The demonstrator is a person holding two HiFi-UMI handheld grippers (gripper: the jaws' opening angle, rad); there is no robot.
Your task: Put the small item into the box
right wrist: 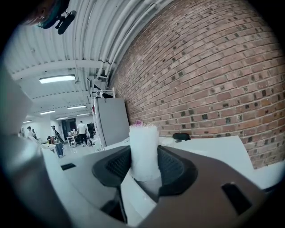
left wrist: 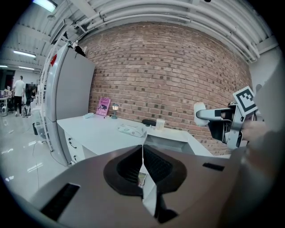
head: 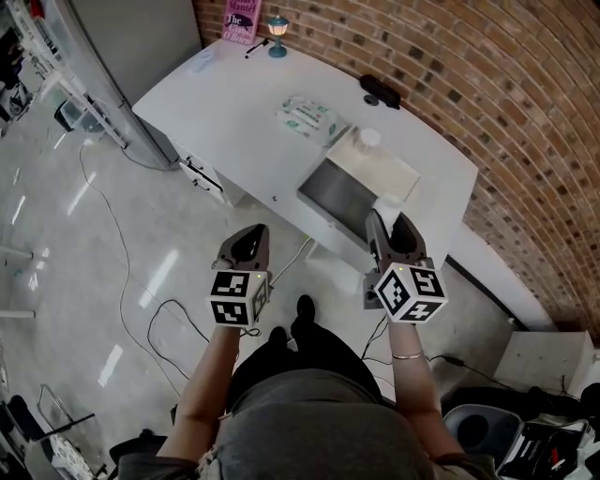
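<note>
**A:** How far along is it?

**B:** About halfway, I'd judge. The right gripper (head: 392,225) is clenched on the small item (right wrist: 143,149), a white tub-like piece held upright between its jaws. In the head view it hangs at the box's near right corner, about 1 o'clock from the person, and is not inside yet.

**A:** And the other one?

**B:** The left gripper (head: 249,234), at 11 o'clock, has its jaws pressed together on nothing. It hovers over the floor, short of the table.

**A:** What's left, then?

**B:** Carry the item over the opening and let go. The box (head: 339,195) lies open with its grey inside bare. Its lid (head: 380,169) is folded back on the 1 o'clock side. A small white cup (head: 369,139) sits on or just behind the lid; I can't tell which.

**A:** The surface?

**B:** A white table (head: 234,103), mostly bare. A packet of wipes (head: 307,117) lies at the box's 11 o'clock, and a black case (head: 380,91) at its 12, by the wall. On the far corner are a little lamp (head: 277,36) and a pink book (head: 241,19).

**A:** The room?

**B:** There is a glossy floor (head: 75,216) with cables (head: 127,281) at 9 o'clock and a grey cabinet (head: 131,47) at 10. A brick wall (head: 450,84) runs behind the table from 12 to 3. Far off, the right gripper view shows people (right wrist: 82,130) under strip lights.
</note>
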